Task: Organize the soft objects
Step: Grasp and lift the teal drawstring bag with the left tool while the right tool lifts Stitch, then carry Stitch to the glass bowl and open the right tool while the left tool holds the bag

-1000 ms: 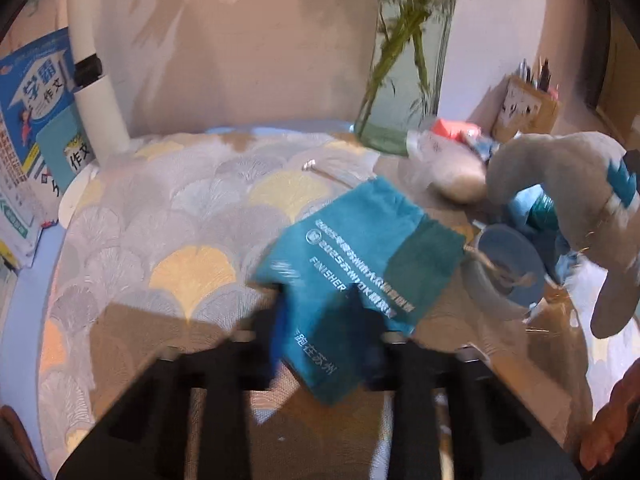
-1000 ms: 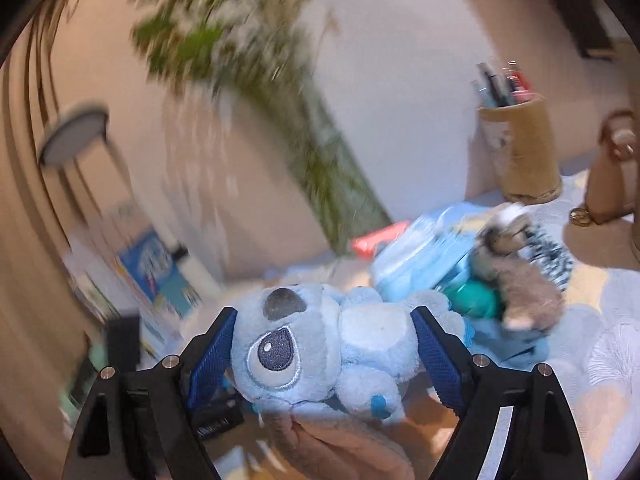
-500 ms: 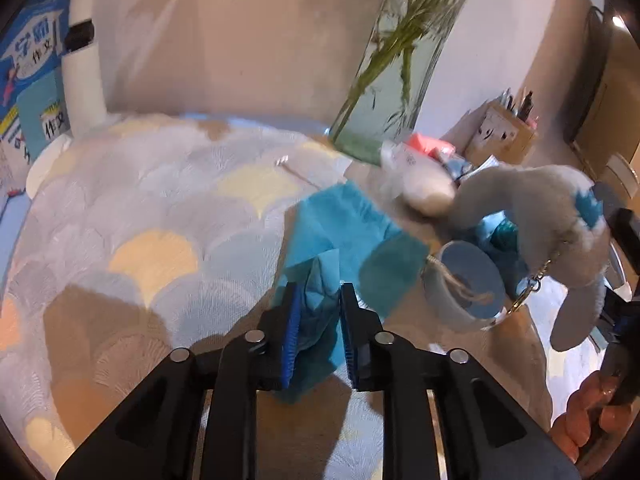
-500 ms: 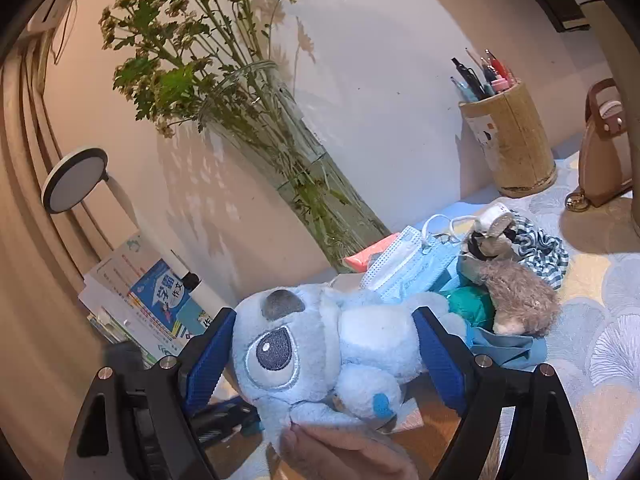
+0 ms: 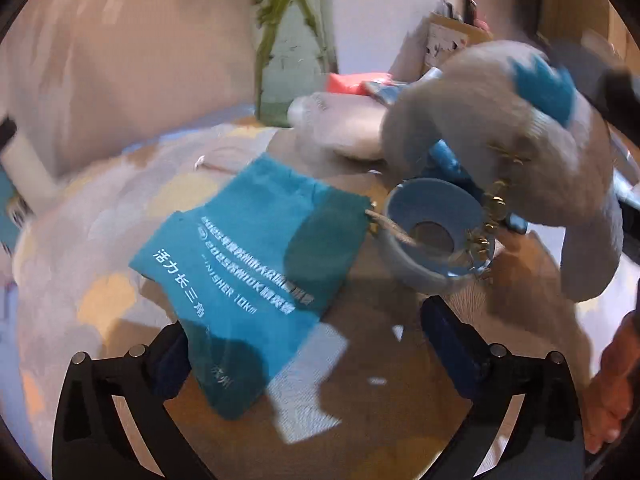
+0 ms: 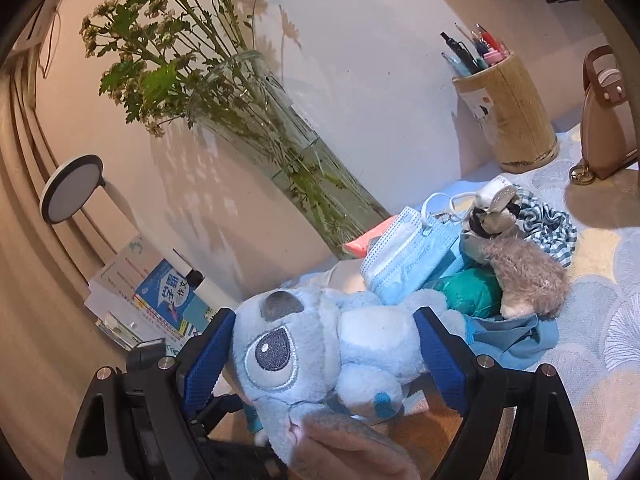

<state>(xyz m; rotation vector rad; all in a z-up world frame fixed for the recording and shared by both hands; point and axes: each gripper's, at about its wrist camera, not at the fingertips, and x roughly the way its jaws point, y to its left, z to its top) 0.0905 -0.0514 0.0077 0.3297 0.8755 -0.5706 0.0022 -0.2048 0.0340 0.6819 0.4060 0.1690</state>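
A teal drawstring pouch (image 5: 256,276) with white print lies flat on the patterned cloth. My left gripper (image 5: 304,344) is open just behind it, its near corner reaching between the fingers. My right gripper (image 6: 324,352) is shut on a light blue plush toy (image 6: 320,348), held above the table; the same toy (image 5: 516,152) hangs at the right of the left wrist view over a blue cup (image 5: 432,236). A pile of soft things lies beyond: face masks (image 6: 412,248), a brown plush (image 6: 528,272), a green ball (image 6: 472,292) and a checked scrunchie (image 6: 548,224).
A glass vase of flowers (image 6: 288,152) stands at the wall. A pen holder (image 6: 508,112) and a brown bag (image 6: 604,128) stand at the right. Books (image 6: 168,296) and a white lamp (image 6: 72,192) stand at the left. A white pouch (image 5: 340,120) lies by the vase.
My left gripper has opened and let go of the teal pouch, which now lies flat again. The right gripper still holds the plush, shifted slightly closer to the cup.
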